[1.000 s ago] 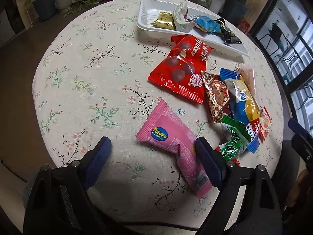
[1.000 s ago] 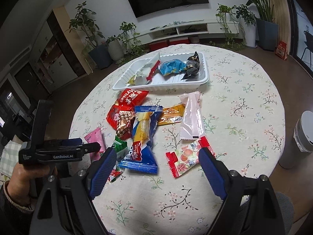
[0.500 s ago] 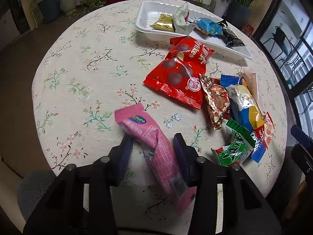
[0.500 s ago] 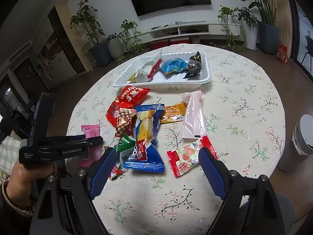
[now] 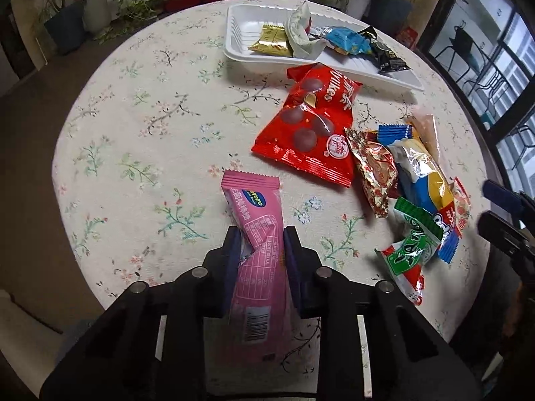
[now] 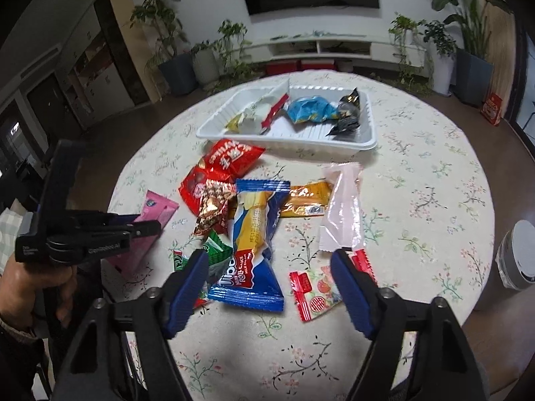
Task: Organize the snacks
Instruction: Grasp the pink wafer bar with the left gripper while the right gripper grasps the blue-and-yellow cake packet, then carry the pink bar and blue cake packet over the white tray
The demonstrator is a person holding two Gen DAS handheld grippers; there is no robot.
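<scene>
A pink snack pack (image 5: 250,200) lies lengthwise between the fingers of my left gripper (image 5: 261,234). Its jaws are closing and both pads press on the pack's crumpled middle, just above the floral table. The same pack (image 6: 157,207) shows at left in the right wrist view, inside the left gripper (image 6: 147,224). My right gripper (image 6: 269,259) hovers over a blue roll-cake pack (image 6: 257,230) and a red-and-white fruit candy pack (image 6: 314,287). Its jaws are closing, but the pads touch nothing. A white tray (image 6: 287,143) at the back holds several snacks.
Loose on the cloth lie a red chocolate bag (image 5: 311,127), a gold-red foil pack (image 5: 374,170), a green pack (image 5: 408,250), an orange bar (image 6: 306,198) and a pale pink pack (image 6: 341,210). A white bin (image 6: 518,257) stands beyond the table's right edge. Potted plants line the far wall.
The left jaws have come together on the pink pack, which swung round to lie along the fingers. The right gripper has moved a little nearer the snacks and its jaws have narrowed.
</scene>
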